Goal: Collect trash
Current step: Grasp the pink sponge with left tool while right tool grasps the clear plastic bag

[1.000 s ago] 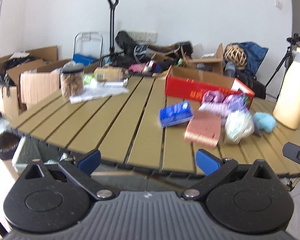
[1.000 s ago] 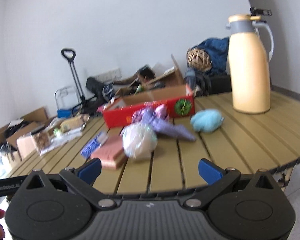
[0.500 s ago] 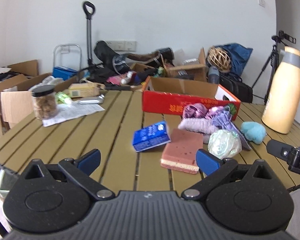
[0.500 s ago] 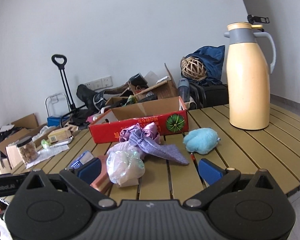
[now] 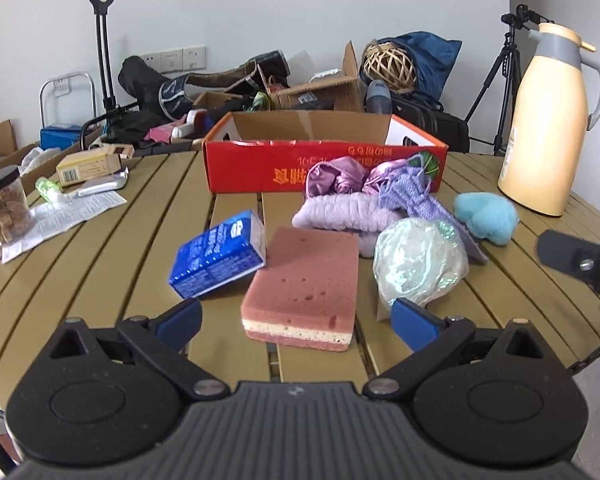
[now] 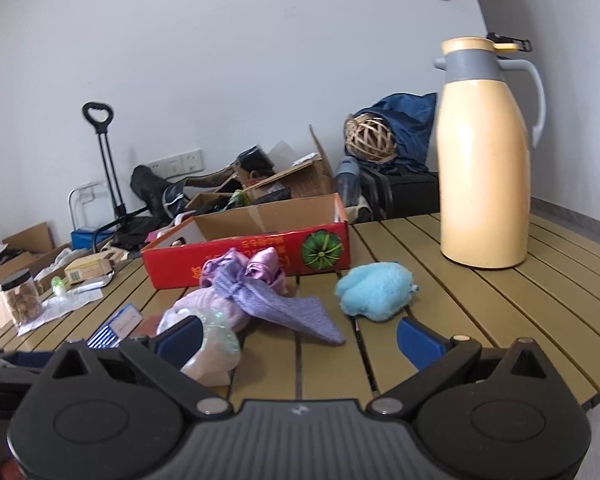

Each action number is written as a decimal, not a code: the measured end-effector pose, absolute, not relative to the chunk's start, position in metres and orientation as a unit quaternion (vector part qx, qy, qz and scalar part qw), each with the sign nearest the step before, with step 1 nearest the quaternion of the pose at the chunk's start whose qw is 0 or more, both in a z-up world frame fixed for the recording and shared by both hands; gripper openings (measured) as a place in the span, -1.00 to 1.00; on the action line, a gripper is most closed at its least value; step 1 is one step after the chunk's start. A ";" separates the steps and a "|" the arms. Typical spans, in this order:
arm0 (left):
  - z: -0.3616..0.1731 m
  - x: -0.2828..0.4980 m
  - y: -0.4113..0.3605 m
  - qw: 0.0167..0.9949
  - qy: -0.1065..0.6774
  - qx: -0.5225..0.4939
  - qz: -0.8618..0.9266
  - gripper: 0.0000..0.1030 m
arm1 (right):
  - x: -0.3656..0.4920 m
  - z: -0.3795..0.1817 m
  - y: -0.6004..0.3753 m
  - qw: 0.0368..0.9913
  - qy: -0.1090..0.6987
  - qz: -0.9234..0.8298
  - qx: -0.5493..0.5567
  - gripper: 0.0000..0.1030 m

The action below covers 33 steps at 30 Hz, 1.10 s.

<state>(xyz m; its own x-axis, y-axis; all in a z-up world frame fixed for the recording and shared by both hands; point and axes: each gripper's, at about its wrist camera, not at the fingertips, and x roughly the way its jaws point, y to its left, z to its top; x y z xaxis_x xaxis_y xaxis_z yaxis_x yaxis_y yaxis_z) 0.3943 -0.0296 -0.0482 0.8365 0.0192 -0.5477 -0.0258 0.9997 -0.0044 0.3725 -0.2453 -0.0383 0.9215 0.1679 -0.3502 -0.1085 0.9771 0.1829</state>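
Note:
On the slatted table [image 5: 112, 240] lie a pink sponge [image 5: 306, 284], a blue carton [image 5: 220, 254], a shiny crumpled wrapper [image 5: 418, 264], purple cloths [image 5: 352, 200] and a blue fluffy ball [image 5: 486, 216], all in front of a red cardboard box [image 5: 320, 160]. My left gripper [image 5: 296, 320] stands open just short of the sponge, holding nothing. My right gripper [image 6: 298, 338] is open too, low over the table before the purple cloths [image 6: 268, 300] and blue fluffy ball [image 6: 374, 290]; the wrapper [image 6: 212, 340] sits by its left finger. The red box [image 6: 252, 252] is open-topped.
A tall cream thermos [image 5: 548, 120] stands at the right of the table. At the left are a jar of snacks [image 5: 2, 208], papers [image 5: 68, 212] and a small yellow box [image 5: 88, 166]. Cardboard boxes, bags, a trolley and a tripod [image 5: 500, 76] crowd the floor behind.
Both grippers have moved forward over the table toward the pile of items; the sponge and wrapper now sit much closer. Both stay open and nothing was picked up.

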 end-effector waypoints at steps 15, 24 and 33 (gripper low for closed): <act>-0.070 0.426 -0.030 0.954 0.301 -0.008 0.002 0.40 | 0.374 -0.047 -0.243 0.974 0.182 0.071 0.112 1.00; -0.061 0.406 -0.037 0.967 0.253 0.013 -0.009 0.35 | 0.376 -0.050 -0.234 0.973 0.188 0.082 0.109 1.00; -0.034 0.379 -0.013 0.977 0.211 0.002 0.015 0.36 | 0.385 -0.052 -0.221 0.969 0.192 0.096 0.123 1.00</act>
